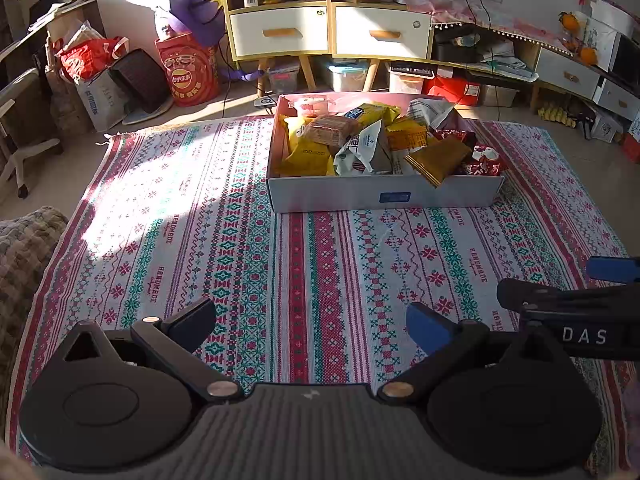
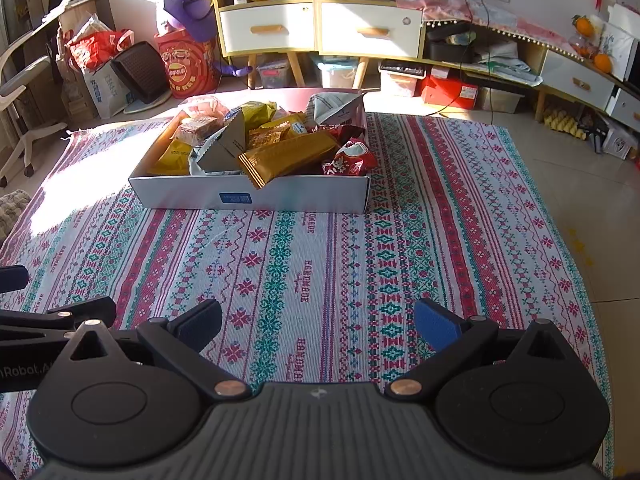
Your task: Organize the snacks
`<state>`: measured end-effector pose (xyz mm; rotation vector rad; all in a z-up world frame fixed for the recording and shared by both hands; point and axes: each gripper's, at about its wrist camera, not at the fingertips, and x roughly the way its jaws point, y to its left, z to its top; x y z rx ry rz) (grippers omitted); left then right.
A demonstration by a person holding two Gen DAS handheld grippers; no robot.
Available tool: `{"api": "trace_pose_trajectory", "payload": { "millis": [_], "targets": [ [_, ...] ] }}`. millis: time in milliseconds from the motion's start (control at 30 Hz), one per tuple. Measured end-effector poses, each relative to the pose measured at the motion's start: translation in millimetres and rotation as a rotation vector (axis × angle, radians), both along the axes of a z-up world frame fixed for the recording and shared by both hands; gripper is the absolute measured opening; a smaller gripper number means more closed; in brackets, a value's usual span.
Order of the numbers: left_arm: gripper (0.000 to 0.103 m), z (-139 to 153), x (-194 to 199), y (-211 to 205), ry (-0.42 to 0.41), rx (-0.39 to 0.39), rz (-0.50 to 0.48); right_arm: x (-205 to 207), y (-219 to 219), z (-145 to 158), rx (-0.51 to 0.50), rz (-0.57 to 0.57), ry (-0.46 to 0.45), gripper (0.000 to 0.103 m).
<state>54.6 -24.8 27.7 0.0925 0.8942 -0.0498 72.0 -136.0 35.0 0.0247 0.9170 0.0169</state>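
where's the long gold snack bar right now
In the right wrist view the gold snack bar lies in the white box, overhanging its front wall, just left of the red packet.

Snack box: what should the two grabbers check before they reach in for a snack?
1. Left gripper open and holding nothing: ok.
2. Right gripper open and holding nothing: ok.
3. White snack box resting flat on the patterned rug: ok.
4. Bare rug between both grippers and the box, nothing in the way: ok.
5. Gold wrapper sticks out over the box's front wall, easy to reach: ok, probably the best first pick.
6. All snacks fully inside the box: not ok, the red packet also hangs over the rim.
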Motion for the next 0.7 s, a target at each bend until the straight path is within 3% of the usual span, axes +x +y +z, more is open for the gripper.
{"api": "trace_pose_trajectory", "payload": {
  "millis": [700],
  "targets": [
    [0.103,-1.9,-0.3,-0.5,0.007,-0.005,0.002,-1.4,0.1,-2.4,-0.003,-0.004,-0.003,0.102]
  ]
}}
